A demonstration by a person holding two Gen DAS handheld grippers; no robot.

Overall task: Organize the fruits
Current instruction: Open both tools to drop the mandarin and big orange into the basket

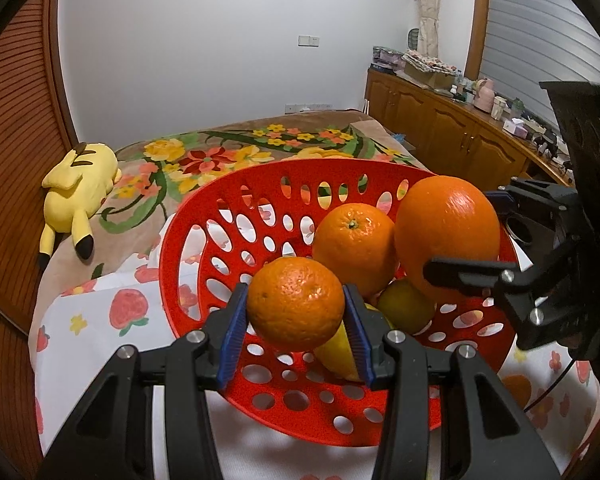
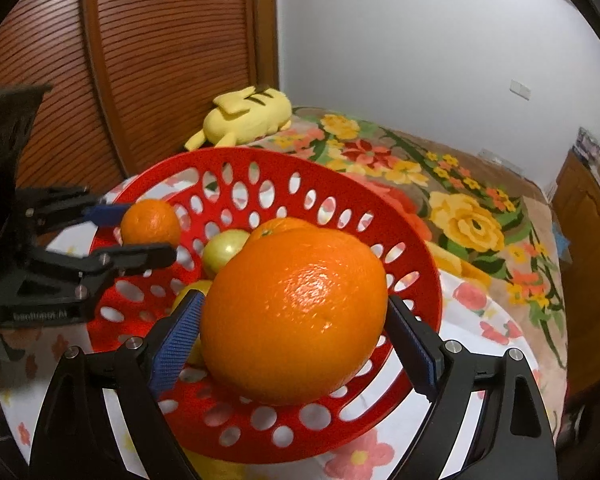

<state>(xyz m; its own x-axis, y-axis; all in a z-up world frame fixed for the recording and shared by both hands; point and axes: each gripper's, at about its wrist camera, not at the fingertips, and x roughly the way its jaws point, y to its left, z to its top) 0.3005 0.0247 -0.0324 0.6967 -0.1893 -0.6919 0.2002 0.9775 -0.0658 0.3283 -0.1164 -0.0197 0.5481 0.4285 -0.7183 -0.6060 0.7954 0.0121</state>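
A red perforated basket (image 1: 300,168) (image 2: 260,156) stands on a fruit-print cloth. My left gripper (image 1: 294,292) is shut on a small orange (image 1: 296,304) (image 2: 150,222), which it holds over the basket's near side. My right gripper (image 2: 296,300) has both blue pads against a large orange (image 2: 296,316) (image 1: 448,232) at the basket's right side. Whether that orange rests on the fruit below it I cannot tell. A medium orange (image 1: 354,248), a greenish fruit (image 1: 406,306) (image 2: 224,250) and a partly hidden yellow lemon (image 1: 338,356) lie in the basket.
The cloth (image 1: 112,312) covers the near end of a bed with a floral blanket (image 1: 220,152). A yellow plush toy (image 1: 78,192) (image 2: 252,118) lies at the bed's left edge by a slatted wooden door (image 2: 160,60). Cluttered wooden cabinets (image 1: 440,120) run along the right.
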